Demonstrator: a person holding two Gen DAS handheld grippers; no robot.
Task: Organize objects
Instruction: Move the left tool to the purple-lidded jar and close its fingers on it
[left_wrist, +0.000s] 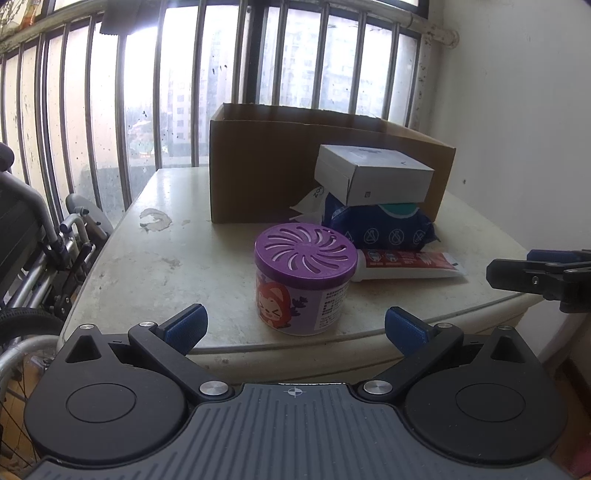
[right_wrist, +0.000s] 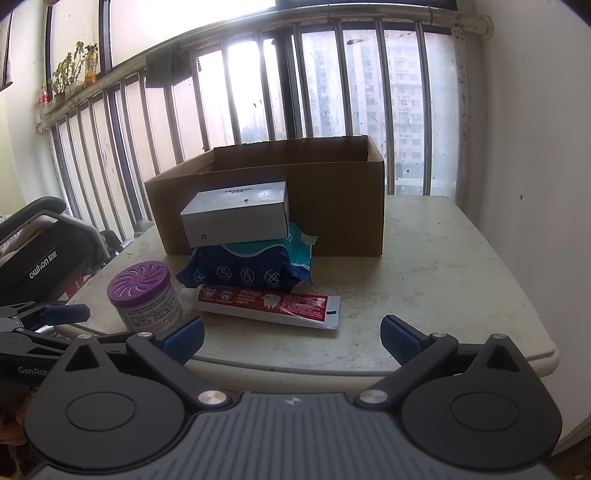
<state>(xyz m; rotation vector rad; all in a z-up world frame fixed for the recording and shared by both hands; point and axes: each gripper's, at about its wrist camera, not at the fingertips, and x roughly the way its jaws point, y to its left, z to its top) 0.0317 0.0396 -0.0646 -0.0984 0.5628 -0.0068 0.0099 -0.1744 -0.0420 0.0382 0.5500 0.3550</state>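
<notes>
While both the left gripper (left_wrist: 293, 325) and right gripper (right_wrist: 291, 334) gape empty at lower frame, nothing looks packed: jar (left_wrist: 304, 277), toothpaste tube (right_wrist: 269, 304), wipes pack (right_wrist: 251, 267) and white box (right_wrist: 236, 218) sit outside the cardboard box (right_wrist: 332, 206).

We count one open cardboard box (right_wrist: 295, 206) on the tabletop (right_wrist: 443, 280). In front of it we count four loose items, one of each kind: one white carton (right_wrist: 236, 218), one blue wet-wipes pack (right_wrist: 251, 267), one red-and-white toothpaste tube (right_wrist: 266, 304) and one purple-lidded air-freshener tub (left_wrist: 304, 278). The carton is the only item stacked on another; it sits on the wipes pack. We count two hand-held grippers, the left hand-held gripper (left_wrist: 295, 328) and the right hand-held gripper (right_wrist: 291, 338), each with two blue-padded fingers spread apart, so four pads in all. Beside the tabletop we count one wheelchair (left_wrist: 40, 266).
</notes>
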